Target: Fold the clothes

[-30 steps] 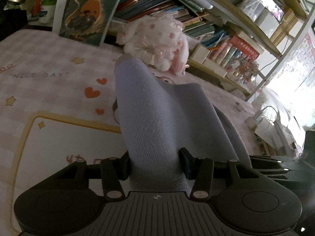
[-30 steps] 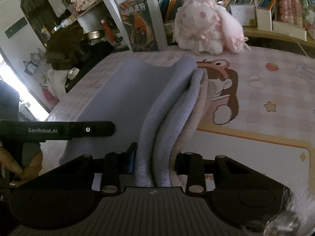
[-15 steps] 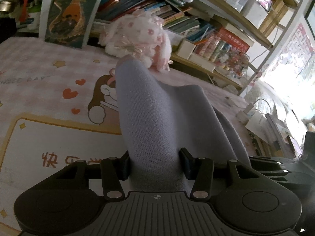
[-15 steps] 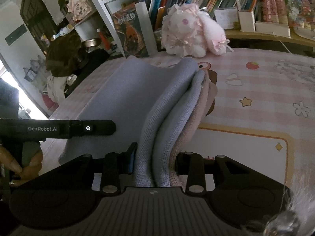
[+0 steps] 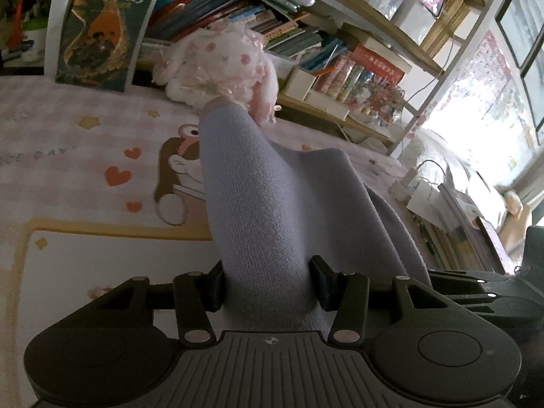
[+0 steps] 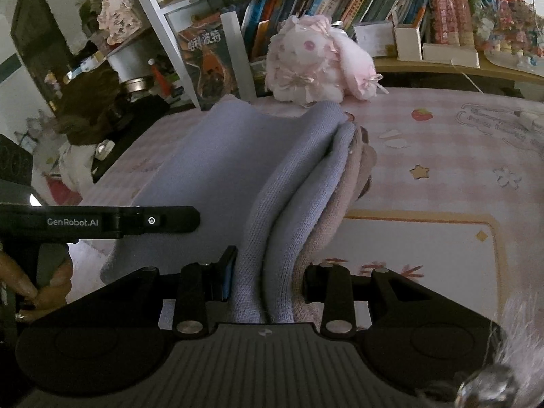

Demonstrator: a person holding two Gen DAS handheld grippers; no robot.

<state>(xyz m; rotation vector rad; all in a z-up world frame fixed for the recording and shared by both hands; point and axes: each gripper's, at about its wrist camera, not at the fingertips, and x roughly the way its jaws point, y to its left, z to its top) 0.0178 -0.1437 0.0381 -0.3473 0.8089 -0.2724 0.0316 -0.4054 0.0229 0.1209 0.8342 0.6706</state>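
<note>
A lavender knit garment runs forward from my left gripper, which is shut on a thick fold of it. In the right wrist view the same garment is bunched in several layers, with a pinkish layer on its right side, and my right gripper is shut on that bundle. The cloth is held up over the pink checked bedspread. The left tool's black body and a hand show at the left of the right wrist view.
A pink plush rabbit sits at the far edge of the bed. Behind it stand bookshelves and a leaning poster book. A white mat panel lies on the bedspread. Cables and papers lie at the right.
Both grippers kept their hold on the garment and moved forward across the bed; the plush rabbit and shelves appear nearer and shifted in both views.
</note>
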